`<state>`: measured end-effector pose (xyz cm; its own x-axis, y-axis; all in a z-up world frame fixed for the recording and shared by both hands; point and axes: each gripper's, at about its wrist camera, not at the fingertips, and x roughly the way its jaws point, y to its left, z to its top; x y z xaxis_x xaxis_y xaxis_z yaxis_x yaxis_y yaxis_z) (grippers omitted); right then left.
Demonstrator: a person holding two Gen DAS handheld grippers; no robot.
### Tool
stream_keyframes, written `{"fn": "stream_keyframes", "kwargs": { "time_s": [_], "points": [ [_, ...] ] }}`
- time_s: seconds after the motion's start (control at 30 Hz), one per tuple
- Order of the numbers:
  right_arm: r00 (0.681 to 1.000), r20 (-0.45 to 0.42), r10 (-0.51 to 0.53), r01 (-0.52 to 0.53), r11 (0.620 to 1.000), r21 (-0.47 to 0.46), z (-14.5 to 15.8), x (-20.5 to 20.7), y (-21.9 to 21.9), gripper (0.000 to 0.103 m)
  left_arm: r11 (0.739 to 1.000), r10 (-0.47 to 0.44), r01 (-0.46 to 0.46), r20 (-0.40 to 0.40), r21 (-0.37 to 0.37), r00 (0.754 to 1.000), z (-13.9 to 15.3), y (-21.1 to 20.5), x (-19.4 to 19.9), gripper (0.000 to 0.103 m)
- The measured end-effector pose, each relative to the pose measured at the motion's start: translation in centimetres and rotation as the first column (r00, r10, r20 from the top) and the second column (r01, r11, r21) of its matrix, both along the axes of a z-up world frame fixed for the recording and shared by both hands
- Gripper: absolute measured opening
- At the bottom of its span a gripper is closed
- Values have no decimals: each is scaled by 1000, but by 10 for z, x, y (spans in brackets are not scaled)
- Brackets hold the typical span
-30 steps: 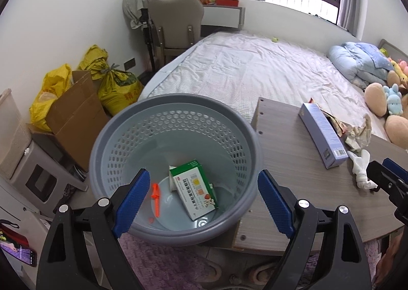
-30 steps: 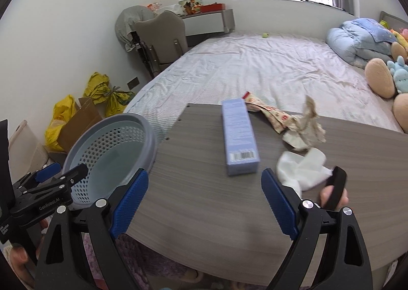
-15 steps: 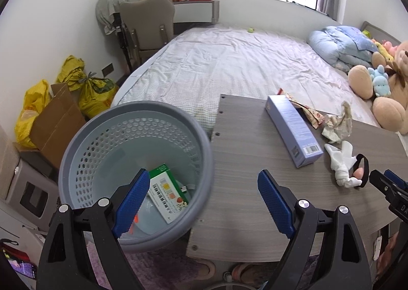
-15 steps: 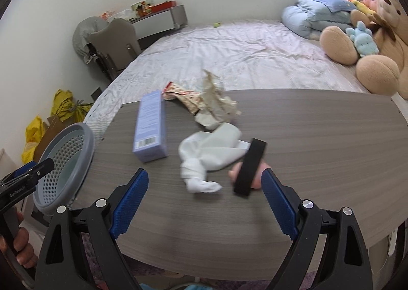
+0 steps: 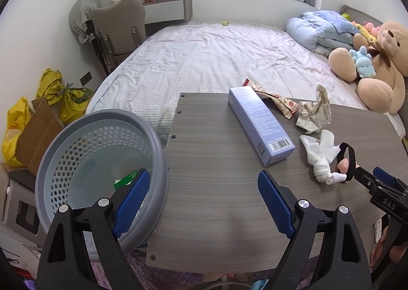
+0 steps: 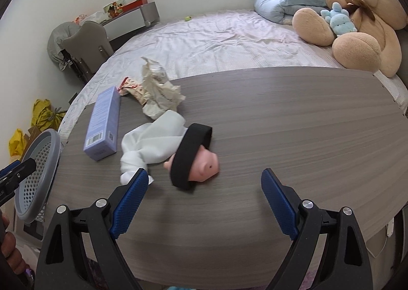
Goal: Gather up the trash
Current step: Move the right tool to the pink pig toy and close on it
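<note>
Grey wood bench point(image 6: 280, 121) beside the bed; both tools released. Right tool point(image 6: 202, 189) hovers just short of a pink pig toy point(image 6: 205, 163); left tool point(image 5: 201, 194) straddles the basket point(image 5: 158, 152) rim.

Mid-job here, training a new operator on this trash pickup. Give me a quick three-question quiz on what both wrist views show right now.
1. True or false: the right gripper is shut on the white cloth.
2. What lies nearest the basket on the table? A) crumpled paper B) blue box C) snack wrapper
3. What is visible inside the basket, beside the left gripper?

Key
1. False: it is open, with both fingers apart above the table.
2. B.
3. A green-and-white carton, mostly hidden.
</note>
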<state>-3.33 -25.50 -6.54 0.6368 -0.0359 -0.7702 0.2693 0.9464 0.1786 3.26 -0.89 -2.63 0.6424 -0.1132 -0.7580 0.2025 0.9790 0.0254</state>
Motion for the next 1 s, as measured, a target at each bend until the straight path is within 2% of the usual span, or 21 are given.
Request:
{"fn": "stream_keyframes", "kwargs": {
  "time_s": [0.53,0.73,1.0],
  "points": [
    [1000,-17,-13,12,999,-48,-16,-4,-35,86,999,-19,20,-14,38,1000,-9,-31,0,85],
    [999,-29,44,-46,995,-84,-25,2,-32,86,997,-36,37,-14,60,999,-10,-44,-2,85],
    [991,-6,133,-133,989,-67,-24,19,-20,85,996,-39,40,-10,78,999,-10,-51,-4,85]
  ]
}}
